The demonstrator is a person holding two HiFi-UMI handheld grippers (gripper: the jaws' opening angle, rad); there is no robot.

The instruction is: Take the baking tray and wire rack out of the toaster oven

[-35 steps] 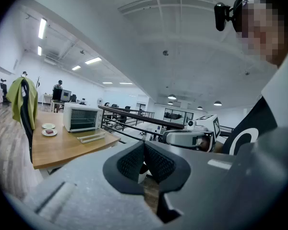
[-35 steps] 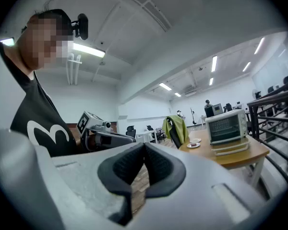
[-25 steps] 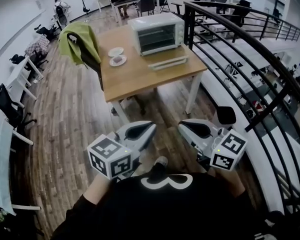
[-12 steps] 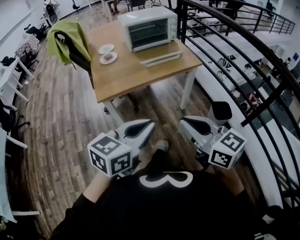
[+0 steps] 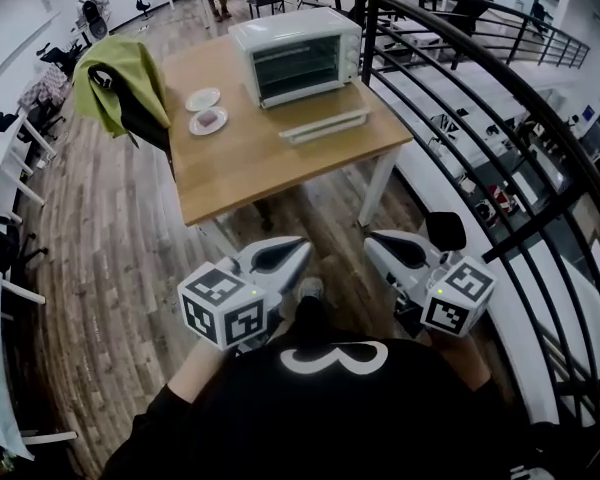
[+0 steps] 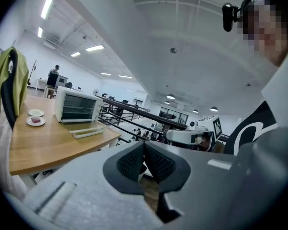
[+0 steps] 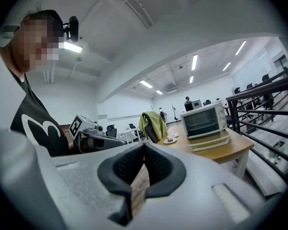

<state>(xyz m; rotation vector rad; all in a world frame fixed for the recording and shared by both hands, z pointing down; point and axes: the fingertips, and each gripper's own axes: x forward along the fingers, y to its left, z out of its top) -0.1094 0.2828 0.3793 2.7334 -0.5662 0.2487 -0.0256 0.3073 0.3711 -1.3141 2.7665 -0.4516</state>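
Observation:
The white toaster oven (image 5: 295,56) stands with its door shut at the far side of the wooden table (image 5: 250,158). A pale flat tray or rack (image 5: 323,125) lies on the table just in front of it. Both grippers are held close to the person's body, well short of the table. My left gripper (image 5: 298,253) is shut with nothing between its pads. My right gripper (image 5: 378,246) is also shut and empty. The left gripper view shows the oven (image 6: 76,107) far off at the left. In the right gripper view the oven (image 7: 204,120) sits at the right.
Two small plates (image 5: 205,110) sit on the table left of the oven. A chair draped with a green cloth (image 5: 120,83) stands at the table's left side. A black railing (image 5: 460,78) runs along the right. A black stool (image 5: 445,230) is by the right gripper.
The table and oven have grown a little larger and nearer in the head view. Both grippers stay shut and empty in front of the body.

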